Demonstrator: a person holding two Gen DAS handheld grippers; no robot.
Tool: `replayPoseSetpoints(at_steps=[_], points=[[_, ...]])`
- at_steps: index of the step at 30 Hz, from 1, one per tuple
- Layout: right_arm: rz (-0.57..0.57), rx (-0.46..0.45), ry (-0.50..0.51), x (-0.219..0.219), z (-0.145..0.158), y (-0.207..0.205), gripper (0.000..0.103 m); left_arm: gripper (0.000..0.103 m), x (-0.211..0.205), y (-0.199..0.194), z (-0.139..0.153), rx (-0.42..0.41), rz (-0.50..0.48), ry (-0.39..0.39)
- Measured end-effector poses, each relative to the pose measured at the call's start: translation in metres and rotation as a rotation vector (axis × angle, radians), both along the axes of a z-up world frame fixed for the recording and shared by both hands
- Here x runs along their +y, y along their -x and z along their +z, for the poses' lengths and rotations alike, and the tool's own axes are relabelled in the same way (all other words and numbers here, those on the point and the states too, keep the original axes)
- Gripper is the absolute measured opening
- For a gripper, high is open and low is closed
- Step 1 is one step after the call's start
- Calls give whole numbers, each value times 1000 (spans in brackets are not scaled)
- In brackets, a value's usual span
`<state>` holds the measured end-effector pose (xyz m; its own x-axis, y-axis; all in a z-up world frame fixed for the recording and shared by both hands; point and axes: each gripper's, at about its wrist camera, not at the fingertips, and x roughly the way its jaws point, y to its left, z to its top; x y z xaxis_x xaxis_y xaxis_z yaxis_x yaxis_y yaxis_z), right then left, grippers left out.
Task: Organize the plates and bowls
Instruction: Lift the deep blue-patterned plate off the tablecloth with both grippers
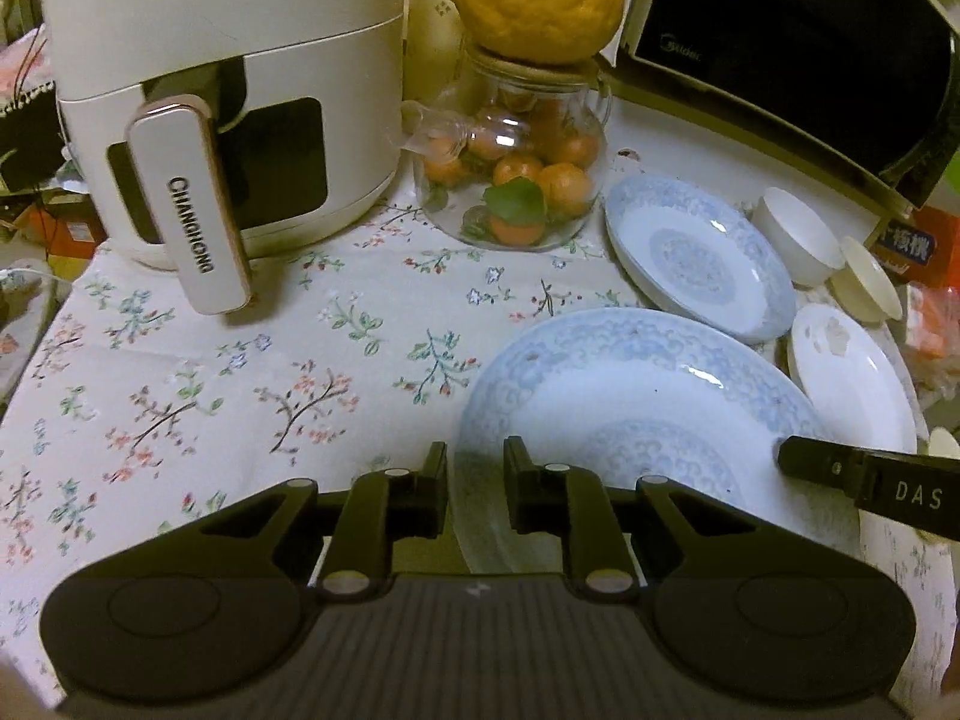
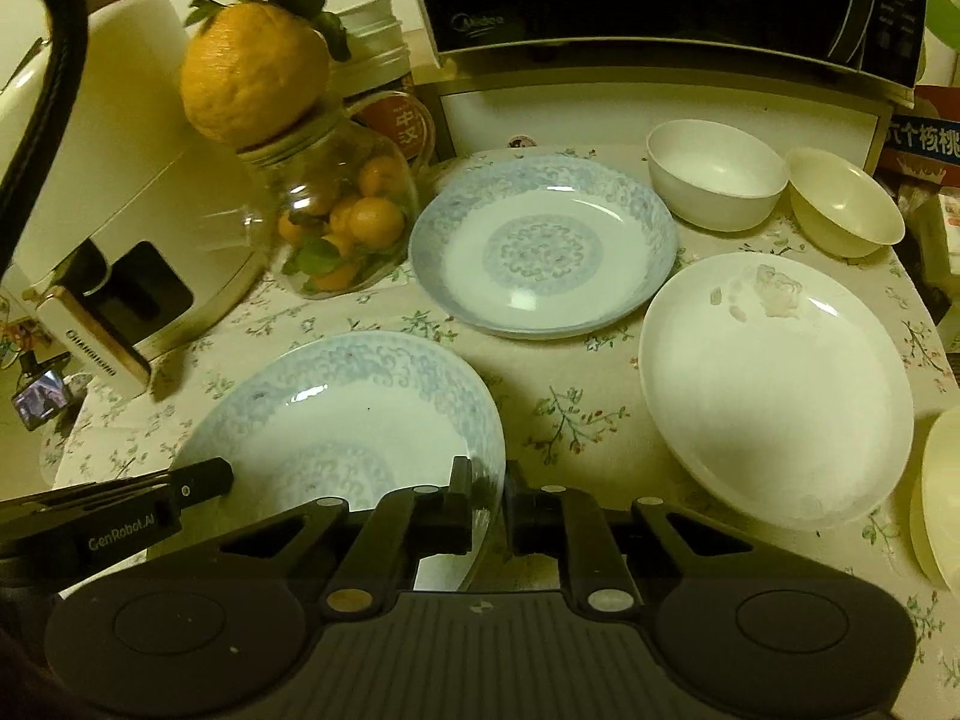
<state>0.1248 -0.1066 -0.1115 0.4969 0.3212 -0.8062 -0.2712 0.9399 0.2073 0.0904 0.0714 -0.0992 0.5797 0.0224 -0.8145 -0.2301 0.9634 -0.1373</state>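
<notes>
Two grippers we hold on one blue-patterned plate [image 2: 360, 408] — left gripper [image 1: 475, 480] clamping its left rim, right gripper [image 2: 487, 501] clenched on its right rim, plate over floral tablecloth [image 1: 240, 372], second patterned plate [image 2: 543, 246] behind.

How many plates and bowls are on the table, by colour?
Blue-patterned plates: 2, near and far
White plates: 1
White bowls: 1
Cream bowls: 1
Total: 5, leaving out the cream dish cut off at the right edge
</notes>
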Motion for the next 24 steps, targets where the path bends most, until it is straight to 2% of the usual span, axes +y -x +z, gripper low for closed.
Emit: replayPoseSetpoints(at_steps=[12,24], points=[[46,36,24,-1,0,40,12,16,-1,46,-3,54,5,22],[85,38,92,6,-18,63,14,16,-4,62,-19,96,0,25]])
